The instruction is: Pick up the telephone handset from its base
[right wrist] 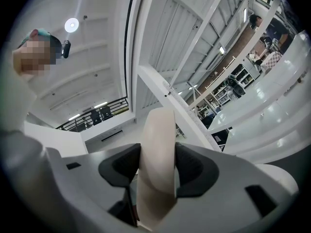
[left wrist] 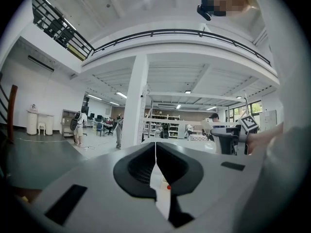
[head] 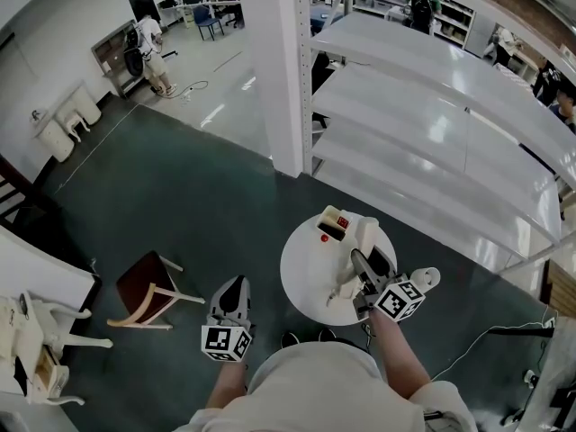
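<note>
1. Clothing: a pale, off-white top [head: 310, 387] with short sleeves.
2. Footwear: dark shoes [head: 290, 338], only the toes visible past the hem of the top.
3. Left tongs [head: 236, 284]: light grey moulded shell that tapers toward the tip. The left gripper view shows black rectangular slots set into the shell.
4. Right tongs [head: 362, 259]: same light grey shell and the same black slots.
5. Pads [left wrist: 138, 168]: black, curved and finely ribbed on both units.
6. Markings: each unit carries a white cube printed with black square markers, namely the left cube [head: 225, 341] and the right cube [head: 399, 301].
</note>
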The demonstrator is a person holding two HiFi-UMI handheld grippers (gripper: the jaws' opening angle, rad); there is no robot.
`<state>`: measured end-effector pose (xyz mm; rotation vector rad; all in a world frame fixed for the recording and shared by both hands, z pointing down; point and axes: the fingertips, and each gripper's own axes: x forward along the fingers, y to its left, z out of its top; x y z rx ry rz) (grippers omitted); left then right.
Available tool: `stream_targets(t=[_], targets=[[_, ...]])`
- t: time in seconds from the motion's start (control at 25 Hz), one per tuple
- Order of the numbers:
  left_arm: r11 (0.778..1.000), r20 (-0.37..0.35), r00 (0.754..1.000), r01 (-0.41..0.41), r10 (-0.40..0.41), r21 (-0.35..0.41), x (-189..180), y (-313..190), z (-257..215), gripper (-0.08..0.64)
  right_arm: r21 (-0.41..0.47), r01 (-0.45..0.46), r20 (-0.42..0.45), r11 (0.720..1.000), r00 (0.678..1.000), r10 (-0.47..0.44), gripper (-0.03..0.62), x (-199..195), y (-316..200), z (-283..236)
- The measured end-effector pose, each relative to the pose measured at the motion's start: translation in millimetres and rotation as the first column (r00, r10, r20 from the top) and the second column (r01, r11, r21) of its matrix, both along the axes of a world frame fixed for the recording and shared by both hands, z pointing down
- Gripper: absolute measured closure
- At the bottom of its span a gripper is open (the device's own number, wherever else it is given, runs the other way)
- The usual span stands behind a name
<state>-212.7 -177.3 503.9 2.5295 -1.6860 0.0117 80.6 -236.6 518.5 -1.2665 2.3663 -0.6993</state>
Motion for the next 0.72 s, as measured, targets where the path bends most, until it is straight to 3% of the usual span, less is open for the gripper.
stream_targets(t=[0.72], targets=[[1.000,-0.001,1.000,-0.001,0.001,-0.005,-5.7,-0.7,4.1,0.538,0.000,0.011,0.010,1.000,1.000,-0.011,0.367,-9.3,1.5,3.4]])
